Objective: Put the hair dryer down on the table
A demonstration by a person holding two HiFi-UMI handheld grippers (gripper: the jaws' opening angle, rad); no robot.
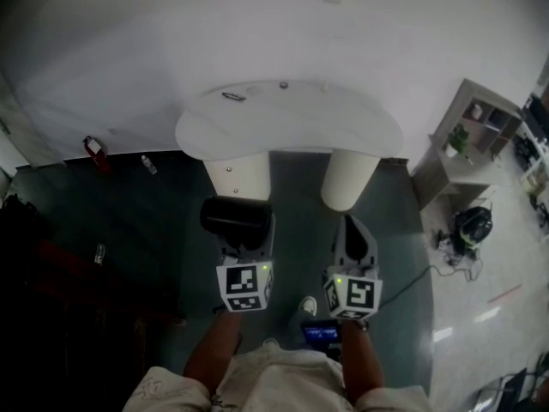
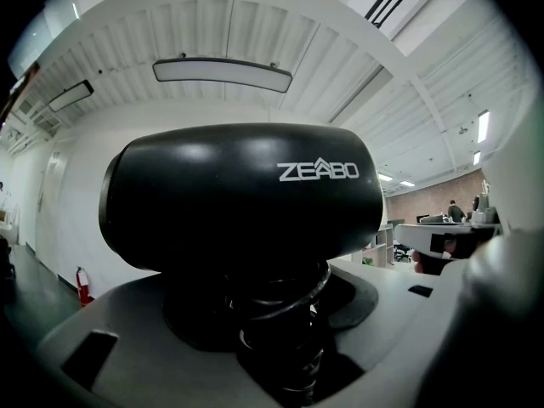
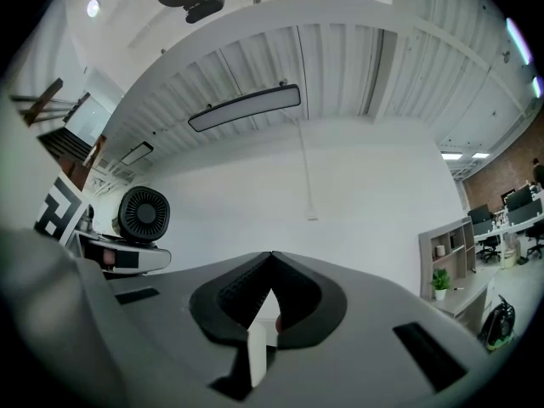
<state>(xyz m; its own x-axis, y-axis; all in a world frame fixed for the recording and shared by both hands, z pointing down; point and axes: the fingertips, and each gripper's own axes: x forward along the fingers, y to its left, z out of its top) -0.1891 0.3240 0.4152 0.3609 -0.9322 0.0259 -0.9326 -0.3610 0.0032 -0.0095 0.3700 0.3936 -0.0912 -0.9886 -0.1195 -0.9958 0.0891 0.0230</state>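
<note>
Head view looks steeply down on a white kidney-shaped table (image 1: 287,120) on two pale round legs, with a small dark flat object (image 1: 233,96) lying on its top. The black barrel-bodied hair dryer (image 1: 234,218) is not on that top: it sits in the left gripper (image 1: 247,240) on the near side of the table's edge, above the dark floor. The right gripper (image 1: 349,228) hovers just beside it. At the right stands a grey open-fronted shelf unit (image 1: 491,131); one upper compartment holds a small pale jar (image 1: 476,110), a small green potted plant (image 1: 457,137) stands on its lower ledge, and a black backpack with green trim (image 1: 473,224) lies on the floor near it. Only the left gripper view shows the grip. The left gripper (image 2: 276,308) has its jaws partly closed around the dryer's handle, with the coiled cord wrapped there. The hair dryer (image 2: 238,195) shows white ZEABO lettering on its body, and a red fire extinguisher (image 2: 82,284) stands by the far wall. The right gripper view shows the right gripper (image 3: 272,260) with its tips meeting and nothing between them. It alone shows the hair dryer (image 3: 144,215) from its round grille end, and the shelf unit (image 3: 449,243) and plant (image 3: 439,280) side-on.
</note>
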